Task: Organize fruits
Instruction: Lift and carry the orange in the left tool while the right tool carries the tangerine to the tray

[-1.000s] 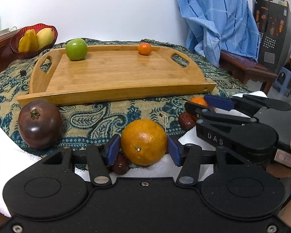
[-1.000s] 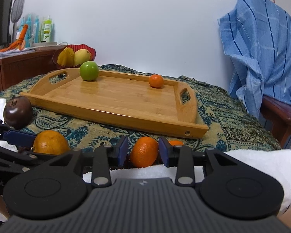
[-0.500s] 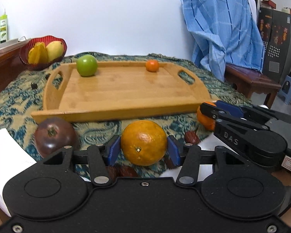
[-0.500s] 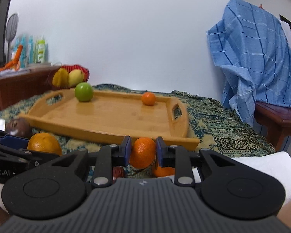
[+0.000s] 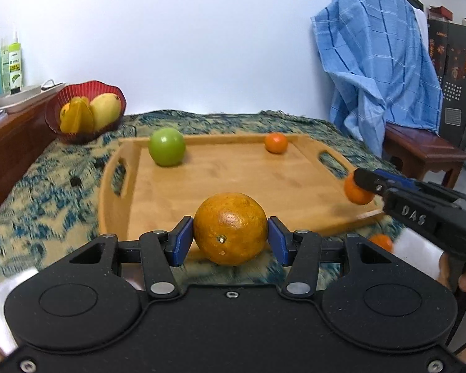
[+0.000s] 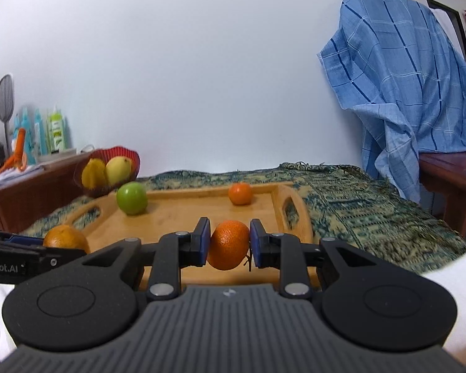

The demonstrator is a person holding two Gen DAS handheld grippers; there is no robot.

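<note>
My left gripper (image 5: 230, 237) is shut on a large orange (image 5: 230, 228) and holds it in the air at the near edge of the wooden tray (image 5: 233, 183). My right gripper (image 6: 227, 244) is shut on a small tangerine (image 6: 228, 244), raised at the tray's near right corner (image 6: 298, 214); it also shows in the left wrist view (image 5: 357, 188). A green apple (image 5: 166, 150) and another tangerine (image 5: 276, 143) rest at the tray's far side. One more tangerine (image 5: 380, 242) lies on the cloth below the right gripper.
A red basket (image 5: 84, 115) with a mango and starfruit stands at the far left. A wooden ledge with bottles (image 5: 6, 62) is on the left. A blue cloth (image 5: 376, 62) hangs over a chair on the right. A patterned cloth (image 5: 46, 192) covers the table.
Both grippers rose and moved forward toward the tray, carrying the orange and the tangerine. The dark fruit and the dates on the cloth have dropped out of view.
</note>
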